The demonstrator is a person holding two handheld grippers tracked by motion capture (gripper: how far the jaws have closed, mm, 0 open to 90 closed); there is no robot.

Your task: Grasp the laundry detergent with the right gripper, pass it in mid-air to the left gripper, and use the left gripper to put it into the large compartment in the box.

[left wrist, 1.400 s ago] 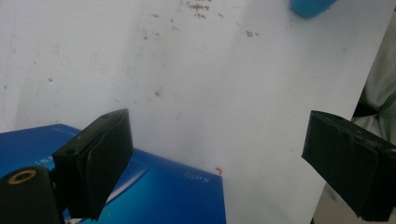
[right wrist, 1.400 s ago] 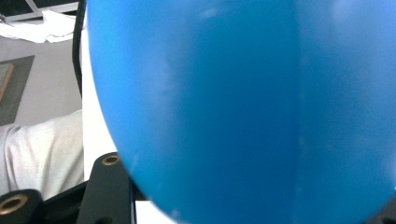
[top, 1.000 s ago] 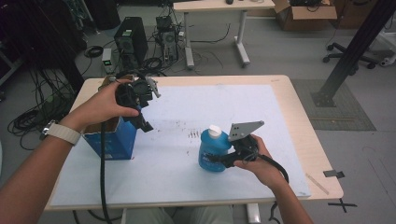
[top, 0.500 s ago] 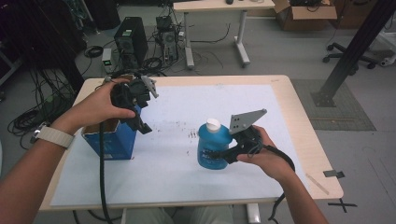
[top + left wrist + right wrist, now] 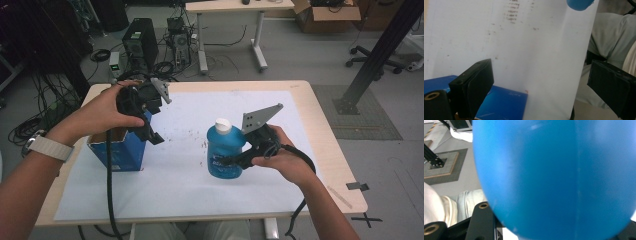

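From the high view, the right gripper (image 5: 231, 161) is clamped on the blue bottle (image 5: 223, 150), which stands upright on the white sheet (image 5: 190, 190) near the middle of the table (image 5: 320, 125); the left gripper (image 5: 154, 136) hangs over the open blue box (image 5: 117, 152). In the left gripper view its jaws stand wide apart above the box (image 5: 499, 105); in the right gripper view the bottle (image 5: 554, 177) sits close between the jaws.

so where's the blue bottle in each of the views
high view: blue bottle stands at table centre, right hand-held gripper clamped on its side.
left gripper view: just its rounded blue edge at the top.
right gripper view: its blue wall close up between the jaws.
shared landmark: the white sheet.
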